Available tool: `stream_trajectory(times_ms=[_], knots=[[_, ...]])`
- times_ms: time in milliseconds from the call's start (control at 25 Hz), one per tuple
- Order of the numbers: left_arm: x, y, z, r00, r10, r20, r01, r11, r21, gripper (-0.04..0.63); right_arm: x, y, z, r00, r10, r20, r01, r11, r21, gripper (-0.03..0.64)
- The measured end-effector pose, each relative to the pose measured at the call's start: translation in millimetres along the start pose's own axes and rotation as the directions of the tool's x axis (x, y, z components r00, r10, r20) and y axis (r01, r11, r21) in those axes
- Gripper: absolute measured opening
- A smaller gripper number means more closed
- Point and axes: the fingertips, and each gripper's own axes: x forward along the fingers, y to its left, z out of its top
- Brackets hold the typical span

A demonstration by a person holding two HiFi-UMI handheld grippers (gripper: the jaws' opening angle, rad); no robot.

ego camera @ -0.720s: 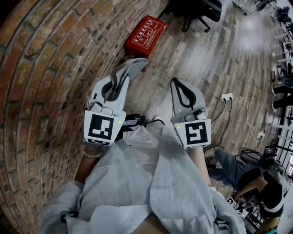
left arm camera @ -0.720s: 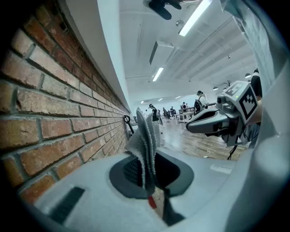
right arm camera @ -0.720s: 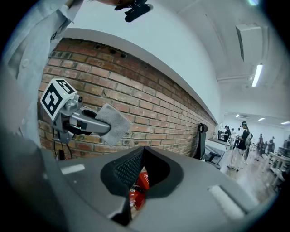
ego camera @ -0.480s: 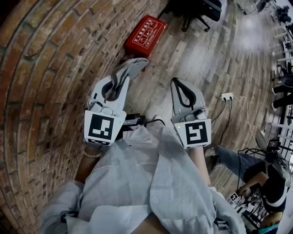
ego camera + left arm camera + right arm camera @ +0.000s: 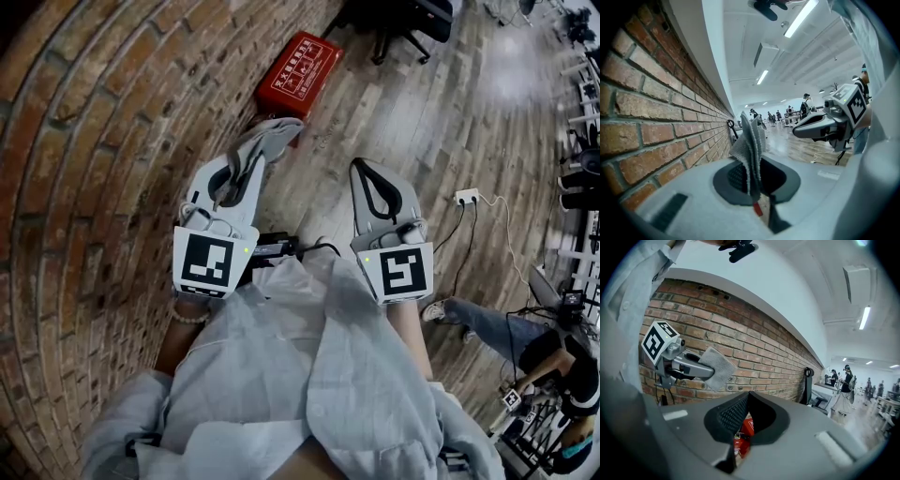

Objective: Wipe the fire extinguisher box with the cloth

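Above the floor (image 5: 412, 103), left gripper (image 5: 251, 157) jaws clamp the cloth (image 5: 274, 134), right gripper (image 5: 362, 168) jaws together; cloth should meet fire extinguisher box (image 5: 300, 73) flat.

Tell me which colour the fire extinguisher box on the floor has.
The fire extinguisher box is red with white print, clearest in the head view.

My left tool (image 5: 251, 161) and right tool (image 5: 367, 173) are pale grey shells with black-lined loops. Each ends in a white cube (image 5: 214, 262) printed with a black square marker (a small green light glows beside it). I wear a loose pale blue-grey shirt (image 5: 309, 375) and a beaded bracelet (image 5: 190, 318).
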Motion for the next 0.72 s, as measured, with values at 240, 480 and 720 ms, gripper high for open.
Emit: stream_trajectory(times_ms=[240,480,720], knots=[[0.9,2.3,1.2,1.0,-0.011,0.01,0.011,1.0,0.004,0.011,-3.0,-5.6,1.1,0.999,-0.041,0.013,0.04,0.998,0.043,0.008],[2.4,7.1,-1.1,1.0,-0.022,0.01,0.022,1.0,0.012,0.011,-4.4,-7.4,-3.8,0.997,-0.074,0.002,0.074,0.996,0.047,0.008],[14.5,8.1,2.1,1.0,-0.025,0.014,0.024,0.999,0.026,0.011,-4.6,-16.3,-16.1,0.997,-0.077,-0.028,0.078,0.996,0.051,0.008]])
